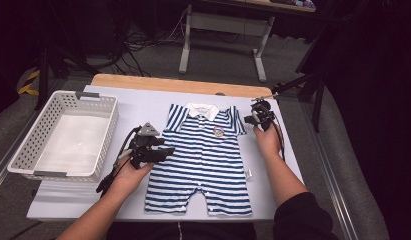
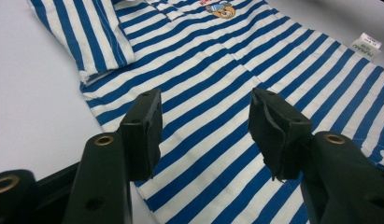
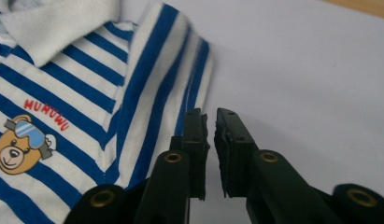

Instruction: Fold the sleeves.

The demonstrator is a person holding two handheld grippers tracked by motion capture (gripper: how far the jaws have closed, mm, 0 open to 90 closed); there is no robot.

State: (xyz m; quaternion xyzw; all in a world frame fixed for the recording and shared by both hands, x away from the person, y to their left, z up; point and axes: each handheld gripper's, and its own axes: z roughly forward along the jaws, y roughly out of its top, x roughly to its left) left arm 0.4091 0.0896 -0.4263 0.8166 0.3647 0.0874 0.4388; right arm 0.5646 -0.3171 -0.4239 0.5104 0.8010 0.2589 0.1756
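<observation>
- Jaws of the left gripper (image 2: 203, 128) stand well apart with nothing clamped; between them only the striped cloth lying below is seen.
- Jaws of the right gripper (image 3: 210, 149) are nearly together, a thin slit left between the pads, and nothing sits in that slit.
- Striped romper (image 1: 203, 155): blue and white, short sleeves, white collar (image 1: 203, 110), spread flat and face up on the white table cover (image 1: 143, 102), collar at the far end, leg openings toward the person.
- High view: left gripper (image 1: 160, 150) held in the left hand (image 1: 130, 175), at the romper's left edge about mid-body, jaws pointing across the cloth.
- High view: right gripper (image 1: 255, 117) held in the right hand (image 1: 268, 140), just beside the romper's right sleeve (image 1: 238, 120), near the far right corner of the garment.
- Right gripper view: jaw tips lie over the table cover right at the outer hem of that sleeve (image 3: 189, 70); whether they touch the cloth I cannot tell.
- Bear badge (image 3: 21, 144) with red lettering sits on the chest; it also shows in the left gripper view (image 2: 222, 9).
- Small white label (image 2: 367, 46) sticks out from the side seam on the romper's right edge.
- White plastic basket (image 1: 30, 145) stands on the table to the left of the romper, apart from it, close to the left gripper.
- Bare wooden table edge (image 1: 178, 85) shows beyond the cover.
</observation>
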